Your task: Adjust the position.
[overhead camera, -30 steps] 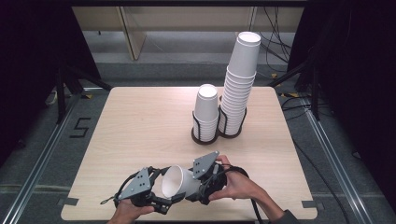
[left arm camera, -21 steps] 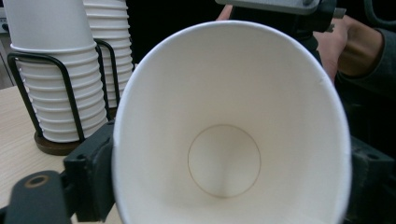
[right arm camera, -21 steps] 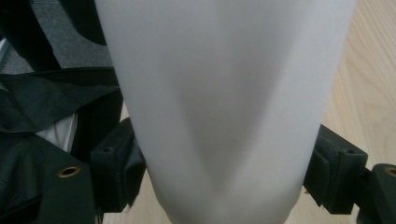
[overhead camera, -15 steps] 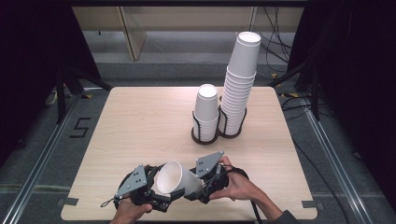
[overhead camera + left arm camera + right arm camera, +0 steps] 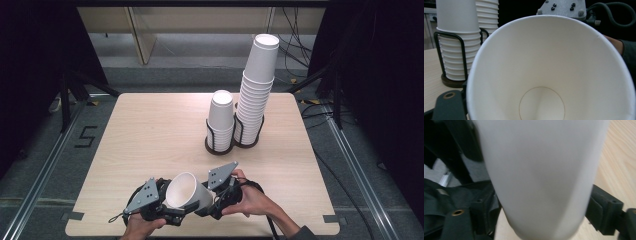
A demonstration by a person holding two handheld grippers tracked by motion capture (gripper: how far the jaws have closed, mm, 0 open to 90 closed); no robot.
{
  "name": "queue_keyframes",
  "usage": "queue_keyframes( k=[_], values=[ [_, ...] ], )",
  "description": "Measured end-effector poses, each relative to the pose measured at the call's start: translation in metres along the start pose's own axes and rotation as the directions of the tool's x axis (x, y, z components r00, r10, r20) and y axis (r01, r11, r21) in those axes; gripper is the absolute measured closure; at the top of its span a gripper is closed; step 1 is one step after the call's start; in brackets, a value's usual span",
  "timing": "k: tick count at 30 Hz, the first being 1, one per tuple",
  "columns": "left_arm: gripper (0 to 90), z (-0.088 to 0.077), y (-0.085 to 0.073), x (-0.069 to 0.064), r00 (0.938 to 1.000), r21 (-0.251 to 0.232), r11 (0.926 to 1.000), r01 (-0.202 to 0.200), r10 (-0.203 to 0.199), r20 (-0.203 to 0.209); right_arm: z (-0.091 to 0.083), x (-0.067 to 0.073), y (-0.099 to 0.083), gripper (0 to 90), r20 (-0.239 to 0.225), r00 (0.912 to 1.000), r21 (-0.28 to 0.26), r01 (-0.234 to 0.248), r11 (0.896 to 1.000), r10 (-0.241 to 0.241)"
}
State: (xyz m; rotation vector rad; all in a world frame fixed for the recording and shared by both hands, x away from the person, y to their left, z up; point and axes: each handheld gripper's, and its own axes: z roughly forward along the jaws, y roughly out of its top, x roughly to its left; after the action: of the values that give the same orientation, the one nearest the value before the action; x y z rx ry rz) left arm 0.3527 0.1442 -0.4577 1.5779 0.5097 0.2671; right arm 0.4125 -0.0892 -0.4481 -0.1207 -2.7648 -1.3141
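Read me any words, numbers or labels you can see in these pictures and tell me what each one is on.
"5": a dark numeral marked on the grey floor, left of the table.
The paper cup held between the grippers is plain white, with no print.
The two cup stacks in their wire holders are plain white too.
No other text can be read.

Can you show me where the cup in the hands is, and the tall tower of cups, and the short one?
Held cup point(image 5: 186, 192), high view, on its white inside wall.
Tall cup stack point(image 5: 257, 95), high view, on its ribbed middle.
Short cup stack point(image 5: 221, 112), high view, on the top cup's side.
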Motion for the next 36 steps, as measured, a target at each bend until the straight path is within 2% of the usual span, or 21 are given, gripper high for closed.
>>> queue_keyframes(
  k=[4, 5, 6, 7, 8, 10, 14, 15, 16, 19, 20, 21, 22, 26, 27, 28, 29, 31, 32, 35, 36],
  values=[
    [16.6, -0.004, 0.002, 0.004, 0.9988, 0.026, 0.9996, -0.011, 0.012, -0.046, -0.003, -0.004, -0.006, 17.8, 0.028, 0.9994, 0.048, -0.023, 0.999, 0.022],
    [16.6, -0.003, 0.002, 0.006, 0.9986, 0.015, 0.9999, -0.006, 0.007, -0.052, -0.005, -0.005, -0.008, 18.1, 0.046, 0.9986, 0.050, -0.027, 0.998, 0.025],
    [16.6, -0.003, 0.001, 0.008, 0.9980, 0.014, 0.9999, -0.004, 0.005, -0.063, -0.007, -0.006, -0.010, 18.4, 0.072, 0.9961, 0.050, -0.056, 0.997, 0.052],
    [16.6, -0.006, 0.002, 0.008, 0.9957, 0.047, 0.9988, -0.015, 0.019, -0.091, -0.008, -0.007, -0.012, 18.7, 0.080, 0.9957, 0.056, -0.050, 0.997, 0.045],
    [16.5, -0.006, 0.002, 0.009, 0.9930, 0.054, 0.9982, -0.027, 0.033, -0.113, -0.011, -0.008, -0.014, 19.3, 0.095, 0.9943, 0.067, -0.055, 0.996, 0.048],
    [16.4, -0.006, 0.003, 0.012, 0.9864, 0.069, 0.9974, -0.020, 0.031, -0.162, -0.015, -0.009, -0.017, 19.5, 0.134, 0.9893, 0.066, -0.068, 0.996, 0.059],
    [16.5, -0.005, 0.002, 0.014, 0.9743, 0.106, 0.9939, -0.029, 0.052, -0.219, -0.022, -0.011, -0.024, 19.8, 0.213, 0.9742, 0.044, -0.086, 0.995, 0.075],
    [16.4, -0.004, 0.000, 0.015, 0.9700, 0.110, 0.9937, -0.025, 0.050, -0.238, -0.024, -0.010, -0.025, 20.1, 0.218, 0.9718, 0.039, -0.101, 0.994, 0.090],
    [16.4, -0.005, 0.000, 0.016, 0.9668, 0.122, 0.9923, -0.021, 0.051, -0.250, -0.026, -0.011, -0.027, 19.7, 0.251, 0.9619, 0.028, -0.118, 0.993, 0.107],
    [16.3, -0.005, -0.002, 0.019, 0.9602, 0.137, 0.9903, -0.019, 0.056, -0.274, -0.030, -0.011, -0.031, 19.9, 0.289, 0.9476, 0.002, -0.142, 0.990, 0.135],
    [16.3, -0.005, -0.002, 0.021, 0.9593, 0.122, 0.9924, -0.019, 0.053, -0.277, -0.031, -0.011, -0.032, 19.1, 0.304, 0.9416, -0.006, -0.149, 0.989, 0.144],
    [16.2, -0.006, -0.002, 0.021, 0.9535, 0.146, 0.9890, -0.025, 0.067, -0.294, -0.032, -0.011, -0.033, 18.9, 0.314, 0.9363, -0.012, -0.163, 0.987, 0.158],
    [16.2, -0.006, -0.002, 0.022, 0.9503, 0.148, 0.9887, -0.026, 0.070, -0.303, -0.033, -0.011, -0.035, 19.3, 0.315, 0.9357, -0.012, -0.164, 0.986, 0.159],
    [16.2, -0.008, -0.002, 0.027, 0.9337, 0.158, 0.9873, -0.014, 0.070, -0.351, -0.034, -0.008, -0.041, 18.8, 0.363, 0.9152, -0.005, -0.185, 0.983, 0.174],
    [16.2, -0.009, -0.002, 0.029, 0.9309, 0.158, 0.9874, -0.009, 0.066, -0.359, -0.033, -0.009, -0.042, 19.5, 0.354, 0.9207, -0.007, -0.173, 0.985, 0.165],
    [16.2, -0.010, -0.002, 0.030, 0.9273, 0.160, 0.9871, -0.004, 0.063, -0.369, -0.033, -0.008, -0.043, 19.9, 0.354, 0.9197, -0.004, -0.179, 0.984, 0.169],
    [16.2, -0.010, -0.003, 0.031, 0.9228, 0.162, 0.9869, 0.000, 0.063, -0.380, -0.034, -0.007, -0.043, 19.6, 0.364, 0.9159, -0.003, -0.180, 0.984, 0.168],
    [16.2, -0.011, -0.003, 0.034, 0.9207, 0.149, 0.9888, 0.001, 0.057, -0.386, -0.034, -0.005, -0.045, 19.6, 0.375, 0.9086, -0.001, -0.198, 0.980, 0.184],
    [16.1, -0.012, -0.003, 0.035, 0.9156, 0.151, 0.9885, 0.000, 0.061, -0.398, -0.034, -0.005, -0.045, 19.7, 0.372, 0.9124, 0.005, -0.186, 0.983, 0.170],
    [16.2, -0.014, -0.003, 0.038, 0.9043, 0.155, 0.9879, -0.001, 0.067, -0.422, -0.034, -0.003, -0.047, 19.9, 0.384, 0.9096, 0.002, -0.174, 0.985, 0.160],
    [16.2, -0.014, -0.003, 0.040, 0.9023, 0.154, 0.9881, 0.001, 0.065, -0.426, -0.035, -0.002, -0.047, 20.1, 0.389, 0.9053, -0.001, -0.185, 0.983, 0.170]
  ],
)
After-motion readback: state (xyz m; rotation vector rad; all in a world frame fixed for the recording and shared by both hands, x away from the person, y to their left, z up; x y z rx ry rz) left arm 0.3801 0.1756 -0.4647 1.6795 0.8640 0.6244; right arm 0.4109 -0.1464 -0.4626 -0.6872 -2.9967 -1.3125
